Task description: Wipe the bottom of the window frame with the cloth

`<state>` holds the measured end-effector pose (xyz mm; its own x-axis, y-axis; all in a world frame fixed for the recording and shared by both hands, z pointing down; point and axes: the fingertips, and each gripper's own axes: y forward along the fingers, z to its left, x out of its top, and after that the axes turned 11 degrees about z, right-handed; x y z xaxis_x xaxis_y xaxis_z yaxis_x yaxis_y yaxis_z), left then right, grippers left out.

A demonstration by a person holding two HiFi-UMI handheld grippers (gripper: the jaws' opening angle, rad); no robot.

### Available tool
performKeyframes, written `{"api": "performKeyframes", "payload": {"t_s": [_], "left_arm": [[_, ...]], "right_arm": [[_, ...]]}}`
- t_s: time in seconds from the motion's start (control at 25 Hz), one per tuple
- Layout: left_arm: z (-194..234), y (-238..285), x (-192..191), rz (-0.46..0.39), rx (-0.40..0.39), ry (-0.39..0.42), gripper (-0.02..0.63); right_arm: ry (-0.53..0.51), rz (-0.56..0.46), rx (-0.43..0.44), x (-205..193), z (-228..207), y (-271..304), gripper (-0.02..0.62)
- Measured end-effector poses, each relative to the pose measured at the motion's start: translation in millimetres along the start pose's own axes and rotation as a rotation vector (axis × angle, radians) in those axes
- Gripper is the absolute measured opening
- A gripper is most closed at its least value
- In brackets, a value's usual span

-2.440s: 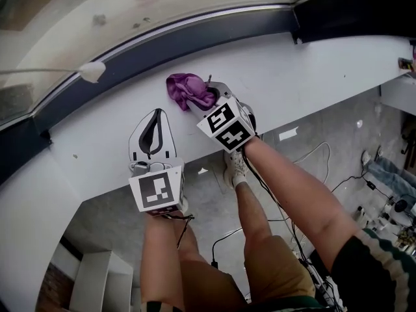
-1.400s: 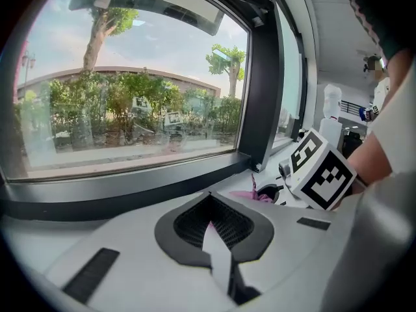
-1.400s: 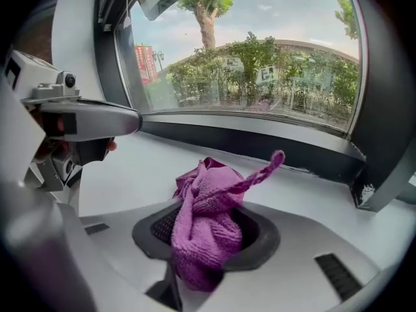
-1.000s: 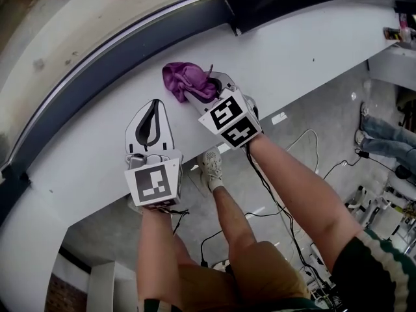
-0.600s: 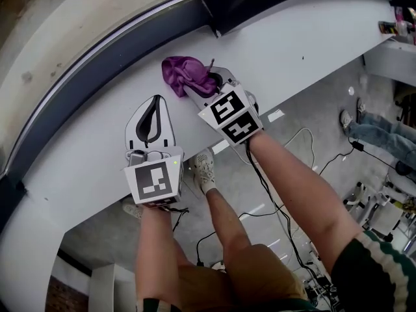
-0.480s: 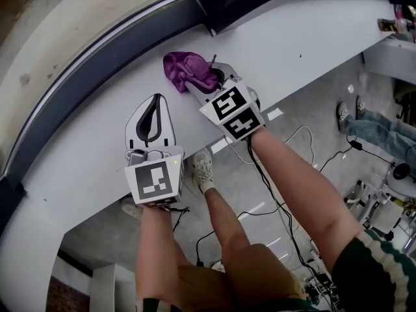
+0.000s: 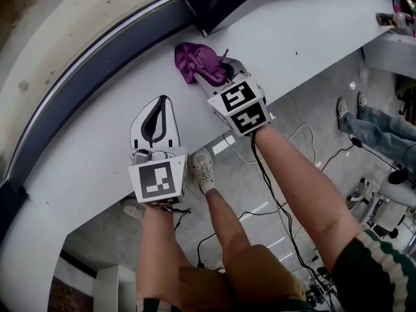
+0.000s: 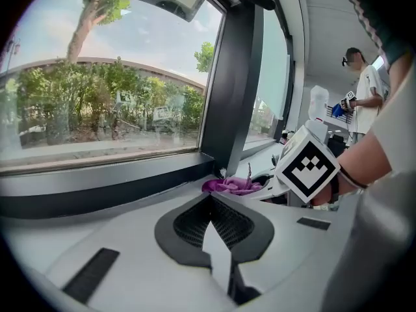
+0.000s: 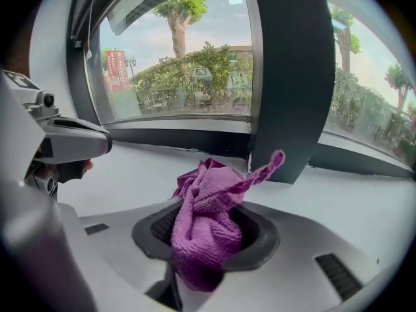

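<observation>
Now the purple cloth (image 7: 198,58), nubbly and crumpled into a wad, is sitting pinched between the right gripper's (image 7: 214,77) fingers, bunching on the smooth white sill (image 7: 84,155) just beside the dark window frame (image 7: 97,64). The left gripper (image 7: 158,104) is lying flat on the sill nearby, fingers pressed together on nothing.

Lab/workshop-type room w/ big windows (image 8: 110,77), cables (image 7: 264,186) on concrete floor (image 7: 315,149), 2nd person (image 8: 364,90) nearby.
</observation>
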<state>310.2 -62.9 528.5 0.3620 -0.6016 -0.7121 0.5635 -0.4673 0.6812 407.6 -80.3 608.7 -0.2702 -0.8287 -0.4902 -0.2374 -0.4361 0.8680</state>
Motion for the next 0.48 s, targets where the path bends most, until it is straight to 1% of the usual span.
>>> {"api": "performKeyframes", "payload": {"t_s": [0.16,0.28,0.48], "left_arm": [[-7.6,1.8,6.0,-0.003,-0.001,0.003,0.006],[-9.7,-1.7,4.3,-0.008,-0.001,0.004,0.006],[0.4,-11.3,1.9,-0.007,0.003,0.004,0.006]], "right_arm": [[0.014,-0.001,0.004,-4.3,-5.3,-4.2,0.153],[0.002,0.006,0.000,-12.3,-1.2,-7.9,0.153],[-0.014,0.022,-0.011,-21.4,9.0,-11.7,0.153]]}}
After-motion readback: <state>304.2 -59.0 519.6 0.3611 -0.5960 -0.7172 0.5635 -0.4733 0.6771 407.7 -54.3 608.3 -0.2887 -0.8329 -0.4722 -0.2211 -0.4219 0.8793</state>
